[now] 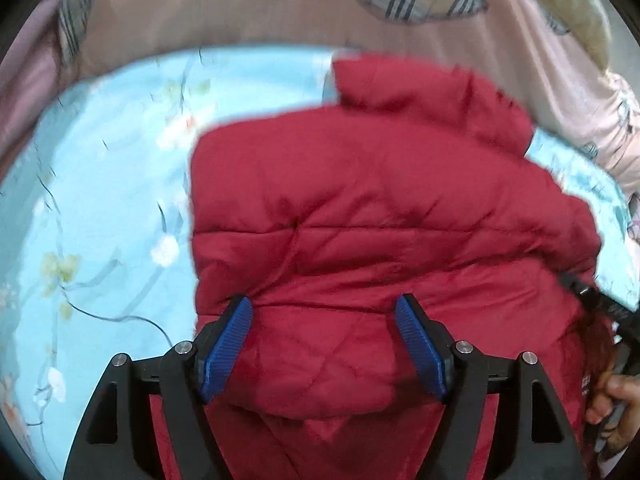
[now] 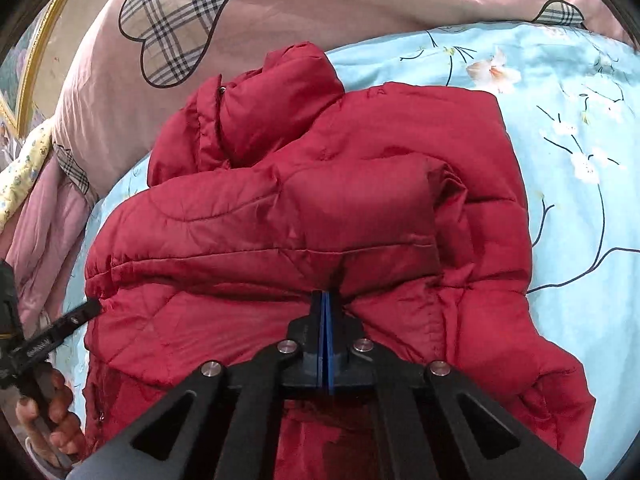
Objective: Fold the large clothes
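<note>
A red quilted puffer jacket lies on a light blue floral bedsheet, its hood toward the pink bedding. My left gripper is open, its blue pads spread over the jacket's near part with nothing between them. In the right wrist view the jacket lies partly folded, with a sleeve laid over its body. My right gripper is shut, its blue pads pressed together on a pinch of the jacket's fabric. The left gripper also shows at the left edge of the right wrist view, at the jacket's side.
A pink duvet with plaid heart patches is piled along the far side of the bed. A gold picture frame shows at the far left. The blue sheet extends to the right of the jacket.
</note>
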### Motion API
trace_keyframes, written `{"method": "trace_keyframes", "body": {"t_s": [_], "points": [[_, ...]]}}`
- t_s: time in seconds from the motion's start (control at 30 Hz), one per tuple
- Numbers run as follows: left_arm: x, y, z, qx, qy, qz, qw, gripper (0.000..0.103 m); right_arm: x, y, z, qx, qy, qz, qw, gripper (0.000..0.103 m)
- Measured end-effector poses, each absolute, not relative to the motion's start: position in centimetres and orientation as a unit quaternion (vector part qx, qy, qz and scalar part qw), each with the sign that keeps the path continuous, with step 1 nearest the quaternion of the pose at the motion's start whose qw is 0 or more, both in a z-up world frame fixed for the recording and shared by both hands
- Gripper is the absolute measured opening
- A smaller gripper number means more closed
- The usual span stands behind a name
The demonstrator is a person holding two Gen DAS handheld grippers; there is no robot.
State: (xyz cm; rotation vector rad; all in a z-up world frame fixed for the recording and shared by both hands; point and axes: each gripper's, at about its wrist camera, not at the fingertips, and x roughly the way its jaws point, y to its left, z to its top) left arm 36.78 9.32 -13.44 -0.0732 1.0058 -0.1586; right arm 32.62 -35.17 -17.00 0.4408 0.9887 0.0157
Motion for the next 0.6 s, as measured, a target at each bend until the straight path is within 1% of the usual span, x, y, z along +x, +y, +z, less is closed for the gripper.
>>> {"method": "trace_keyframes", "body": {"t_s": [0.07,0.13,0.2,0.23,0.27,0.3,0.33,0.4,0.5,0.6], "points": [[37.2,9.2,-14.0,-0.034,0.479,-0.075,0.874,0.077,32.3,-34.9,-16.6,0.216,0.468,0.012,0.857,0.000],[37.3,9.0,-14.0,-0.033,0.478,-0.072,0.875,0.077,31.5,-34.5,-15.6,0.215,0.461,0.014,0.861,0.006],[37.3,8.9,-14.1,-0.031,0.476,-0.070,0.876,0.077,30.4,-33.6,-13.9,0.181,0.446,0.000,0.876,0.010],[37.1,8.7,-14.2,-0.030,0.476,-0.068,0.877,0.078,30.0,-33.2,-13.3,0.162,0.440,-0.005,0.883,0.019],[37.0,8.7,-14.3,-0.030,0.475,-0.068,0.877,0.078,30.0,-32.8,-13.1,0.152,0.439,-0.009,0.885,0.033],[36.9,8.6,-14.3,-0.029,0.474,-0.068,0.877,0.079,30.0,-32.5,-13.2,0.140,0.445,-0.013,0.884,0.039],[36.9,8.5,-14.4,-0.029,0.474,-0.068,0.877,0.079,30.3,-32.1,-13.7,0.123,0.460,-0.018,0.879,0.041],[36.4,8.7,-13.8,-0.031,0.471,-0.066,0.879,0.079,31.0,-31.8,-15.0,0.089,0.479,-0.027,0.873,0.041],[36.1,8.8,-13.7,-0.020,0.468,-0.063,0.881,0.080,31.3,-31.5,-16.2,0.061,0.481,-0.032,0.874,0.041],[36.6,9.0,-14.3,-0.022,0.475,-0.066,0.877,0.083,31.3,-31.3,-16.4,0.054,0.479,-0.034,0.875,0.041]]}}
